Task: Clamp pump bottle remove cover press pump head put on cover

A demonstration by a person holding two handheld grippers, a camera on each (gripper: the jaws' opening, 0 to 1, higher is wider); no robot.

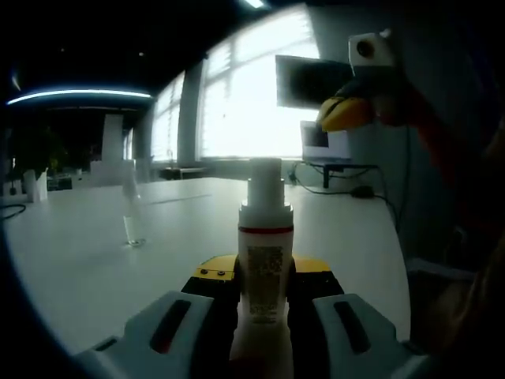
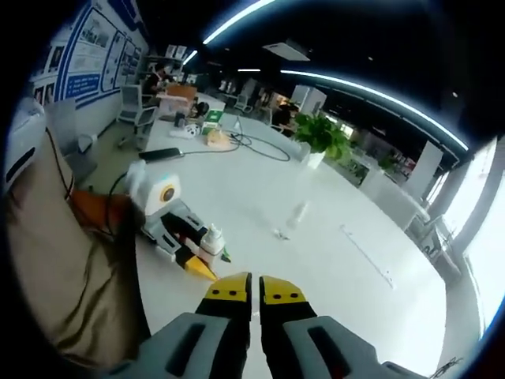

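A white pump bottle point(image 1: 264, 268) with a red band stands upright between the jaws of my left gripper point(image 1: 264, 275), which is shut on its body. Its white pump head point(image 1: 264, 178) is bare. The clear cover point(image 1: 131, 225) stands alone on the white table to the left of the bottle. My right gripper point(image 1: 346, 113) hovers high to the right of the bottle, yellow tips together. In the right gripper view, my right gripper point(image 2: 255, 291) is shut on nothing, above the table. Below it lie the left gripper point(image 2: 203, 260), the bottle point(image 2: 212, 239) and, farther off, the cover point(image 2: 298, 212).
The large white table point(image 2: 331, 268) stretches out ahead, with a potted plant point(image 2: 323, 138), cables and small boxes point(image 2: 211, 126) at its far end. A person's tan clothing point(image 2: 55, 260) fills the left side. A laptop point(image 1: 323, 146) sits by bright windows.
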